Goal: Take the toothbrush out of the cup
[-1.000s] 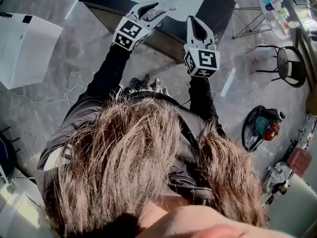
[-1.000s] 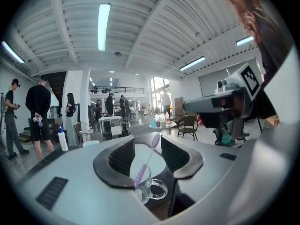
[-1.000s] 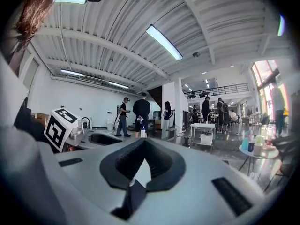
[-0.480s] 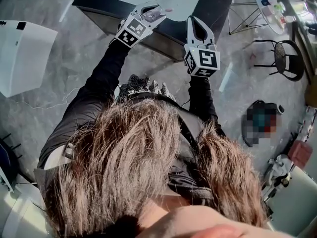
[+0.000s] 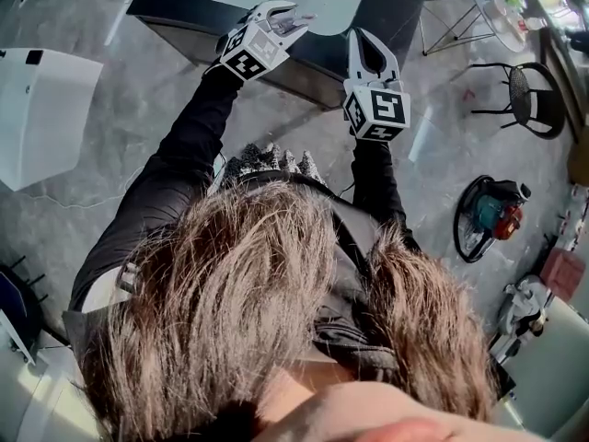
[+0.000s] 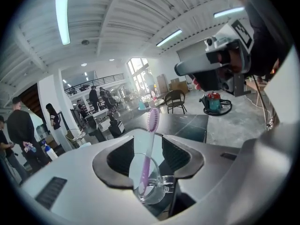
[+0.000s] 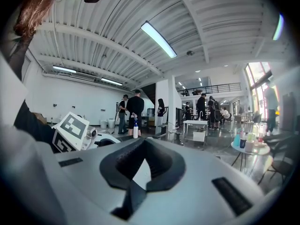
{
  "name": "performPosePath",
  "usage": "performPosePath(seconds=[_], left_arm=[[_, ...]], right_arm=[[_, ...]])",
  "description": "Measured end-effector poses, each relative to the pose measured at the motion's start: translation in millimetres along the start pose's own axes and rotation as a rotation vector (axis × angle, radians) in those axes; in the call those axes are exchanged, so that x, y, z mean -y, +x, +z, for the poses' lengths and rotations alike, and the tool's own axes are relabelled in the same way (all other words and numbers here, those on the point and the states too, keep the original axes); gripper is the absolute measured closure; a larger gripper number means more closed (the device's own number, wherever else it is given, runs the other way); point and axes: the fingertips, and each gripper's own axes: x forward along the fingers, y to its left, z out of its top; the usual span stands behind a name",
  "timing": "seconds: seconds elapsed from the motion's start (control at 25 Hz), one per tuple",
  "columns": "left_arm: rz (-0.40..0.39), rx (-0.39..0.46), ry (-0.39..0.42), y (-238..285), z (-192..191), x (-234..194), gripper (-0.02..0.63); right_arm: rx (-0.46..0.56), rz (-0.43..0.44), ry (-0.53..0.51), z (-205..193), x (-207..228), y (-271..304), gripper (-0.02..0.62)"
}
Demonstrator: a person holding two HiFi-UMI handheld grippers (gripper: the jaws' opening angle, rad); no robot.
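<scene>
Approach step. Left gripper (image 6: pixel 149 150) jaws, just opened wide, straddle the lilac toothbrush (image 6: pixel 153 118), which stands in the clear glass cup (image 6: pixel 157 194); pads not touching. Right gripper (image 7: pixel 141 149) is pinched closed, empty, idle alongside. Next, likely: close on the handle, lift straight up.

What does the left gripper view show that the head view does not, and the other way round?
Only the left gripper view shows clearly a purple toothbrush standing in a clear cup, both between the jaws of the left claw. The jaws stand apart and have just been opening. It also shows people far behind.

Only the head view shows the person's hair, the black sleeves and a large white box.

Both show the left claw, the right claw, the dark table and a red and teal machine on the floor.
</scene>
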Motion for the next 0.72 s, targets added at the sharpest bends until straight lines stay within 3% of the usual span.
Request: performPosePath(seconds=[0.28,0.56,0.72], left_arm=[[0.005,-0.032,0.044,3.6,1.2,0.2,0.443],[0.025,-0.046,0.071,3.2,1.9,-3.0,0.566],[0.025,-0.043,0.057,2.0,0.3,-2.4,0.571]], right_arm=[[-0.003,-0.001,-0.005,-0.4,-1.8,-0.5,0.591],[-0.004,-0.002,-0.007,-0.9,-0.9,-3.1,0.591],[-0.001,0.001,-0.005,-1.9,-2.8,-2.8,0.591]])
